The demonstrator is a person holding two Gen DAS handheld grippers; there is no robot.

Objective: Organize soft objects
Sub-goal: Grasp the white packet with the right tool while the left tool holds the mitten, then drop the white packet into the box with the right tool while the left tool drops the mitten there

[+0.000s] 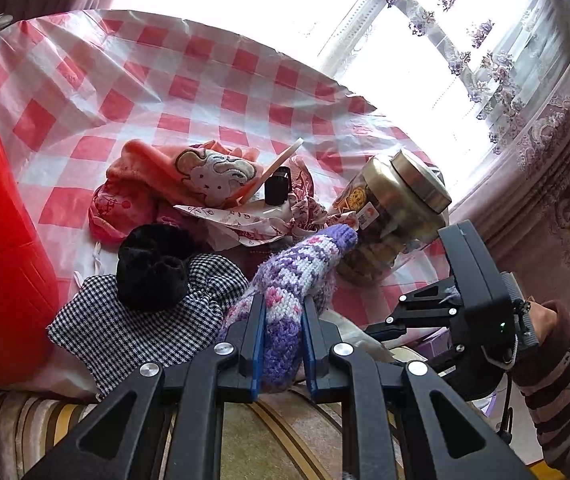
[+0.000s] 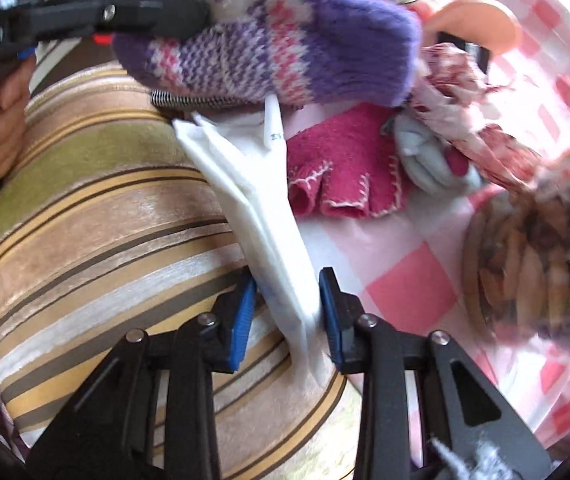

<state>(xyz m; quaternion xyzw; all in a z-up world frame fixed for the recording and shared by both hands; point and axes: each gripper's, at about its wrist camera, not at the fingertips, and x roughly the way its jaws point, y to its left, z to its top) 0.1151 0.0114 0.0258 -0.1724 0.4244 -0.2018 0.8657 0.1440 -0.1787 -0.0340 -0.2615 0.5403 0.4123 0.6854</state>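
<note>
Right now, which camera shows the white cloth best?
The right wrist view: the white cloth runs up from the right hand-held gripper, whose fingers flank it. The left wrist view shows only a pale sliver beside the knitted sock.
</note>
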